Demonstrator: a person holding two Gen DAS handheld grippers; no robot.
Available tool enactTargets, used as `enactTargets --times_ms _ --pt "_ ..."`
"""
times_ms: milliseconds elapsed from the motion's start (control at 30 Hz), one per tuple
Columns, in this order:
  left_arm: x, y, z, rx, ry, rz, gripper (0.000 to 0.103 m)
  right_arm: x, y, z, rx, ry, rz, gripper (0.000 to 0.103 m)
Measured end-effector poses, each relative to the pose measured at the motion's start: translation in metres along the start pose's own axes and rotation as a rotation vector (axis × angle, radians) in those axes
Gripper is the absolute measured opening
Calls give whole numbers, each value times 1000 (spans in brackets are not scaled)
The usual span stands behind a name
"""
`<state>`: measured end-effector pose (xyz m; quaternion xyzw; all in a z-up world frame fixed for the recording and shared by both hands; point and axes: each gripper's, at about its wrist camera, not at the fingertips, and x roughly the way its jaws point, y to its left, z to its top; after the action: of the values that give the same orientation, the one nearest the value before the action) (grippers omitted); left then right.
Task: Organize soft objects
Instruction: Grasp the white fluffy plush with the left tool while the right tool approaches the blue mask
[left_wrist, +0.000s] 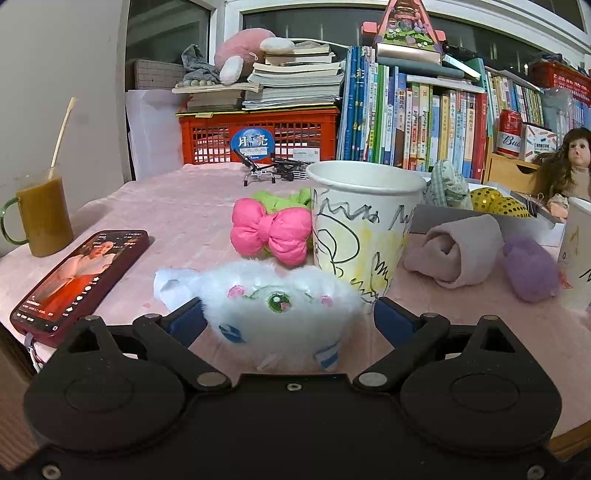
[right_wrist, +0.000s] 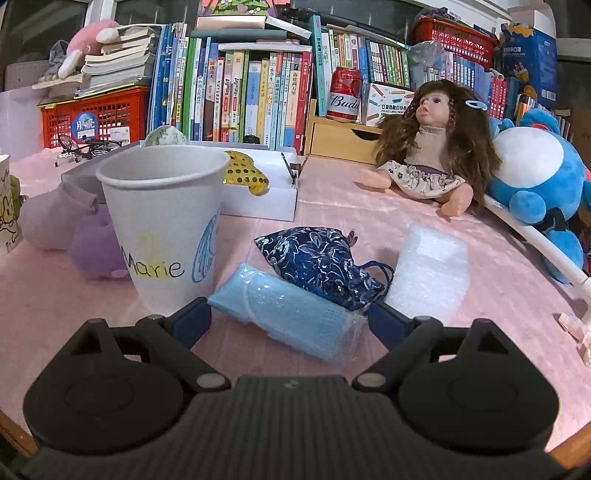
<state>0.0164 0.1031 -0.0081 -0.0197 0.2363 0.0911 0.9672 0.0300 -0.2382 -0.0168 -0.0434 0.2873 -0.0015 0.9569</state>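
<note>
A white fluffy plush (left_wrist: 280, 310) with a stitched green eye lies between the fingers of my left gripper (left_wrist: 290, 321); the jaws stand wide, with a gap at the right pad. Behind it are a pink bow (left_wrist: 271, 236) and a doodled paper cup (left_wrist: 364, 221). My right gripper (right_wrist: 290, 319) is open around a light blue rolled cloth (right_wrist: 291, 310) in clear wrap, not pressing on it. A dark blue flowered pouch (right_wrist: 321, 262) leans on that roll. A paper cup marked "Marie" (right_wrist: 166, 221) stands just left of it.
A phone (left_wrist: 79, 277) and a mug of brown drink (left_wrist: 44, 218) sit at the left. A rolled pale towel (left_wrist: 454, 251) and a purple fluff ball (left_wrist: 530, 267) lie between the cups. A foam bag (right_wrist: 430, 273), doll (right_wrist: 432, 147), blue plush (right_wrist: 535, 184) and white box (right_wrist: 258, 203) are on the right.
</note>
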Motion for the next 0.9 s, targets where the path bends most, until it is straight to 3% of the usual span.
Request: enactTargets --times_ms 367,700,800,900 --pt "-2 2 -1 -8 0 9 83 -1 1 0 -6 -3 10 90" --pt "-9 1 -3 8 8 -7 79 -6 8 -3 -31 -17 16 80" --pt "-13 -1 -4 14 10 -19 79 -7 9 -4 -37 -22 24 75" --pt "-16 -2 -2 10 13 -37 78 -11 12 -3 -48 -36 30 62"
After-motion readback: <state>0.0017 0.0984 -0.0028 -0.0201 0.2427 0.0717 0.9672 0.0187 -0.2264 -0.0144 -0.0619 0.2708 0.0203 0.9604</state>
